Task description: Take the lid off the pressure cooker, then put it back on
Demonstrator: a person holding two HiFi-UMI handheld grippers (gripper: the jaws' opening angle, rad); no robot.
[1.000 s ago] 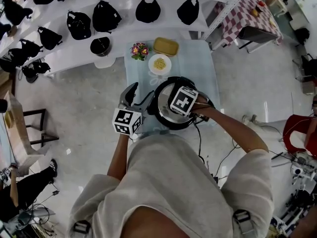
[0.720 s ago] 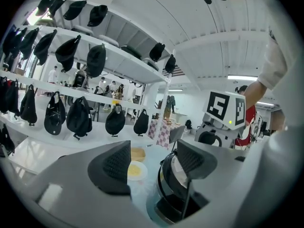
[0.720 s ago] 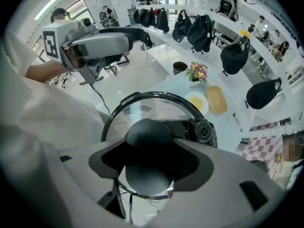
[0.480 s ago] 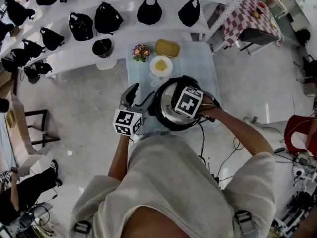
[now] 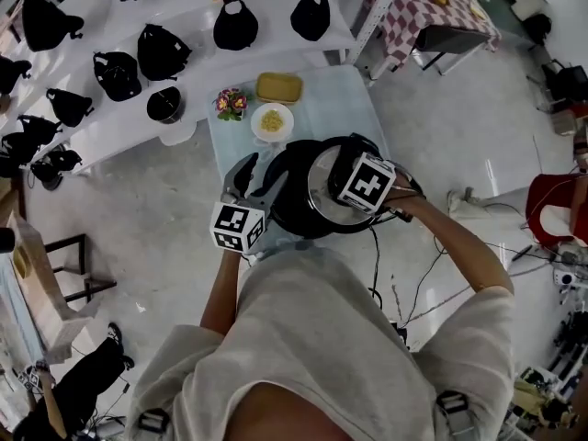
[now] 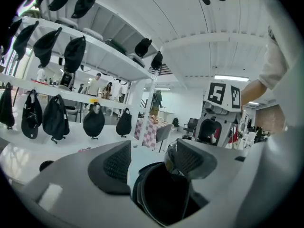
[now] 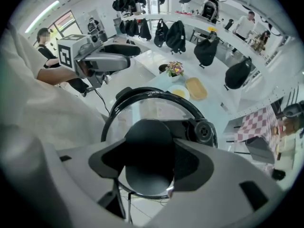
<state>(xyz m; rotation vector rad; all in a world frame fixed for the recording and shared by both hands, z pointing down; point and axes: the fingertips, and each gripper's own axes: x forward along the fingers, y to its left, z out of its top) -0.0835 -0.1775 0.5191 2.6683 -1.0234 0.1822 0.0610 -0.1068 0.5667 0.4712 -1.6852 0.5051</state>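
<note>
Lid [image 7: 142, 109] hangs from the right gripper [image 7: 151, 161], whose jaws clamp its black knob [image 7: 147, 137] from above. It is off-centre over the pot [image 5: 289, 200], shifted toward the pot's right, so part of the dark inside shows. The pot stands on the table [image 5: 349, 108]. The left gripper [image 6: 152, 161] has its jaws closed on the pot's side handle [image 6: 164, 198], bracing it. The lid looks freed, so replacing it comes next. Keep the lid level so it doesn't swing on the knob. Keep the handle braced, and centre the lid squarely over the pot before lowering it.
</note>
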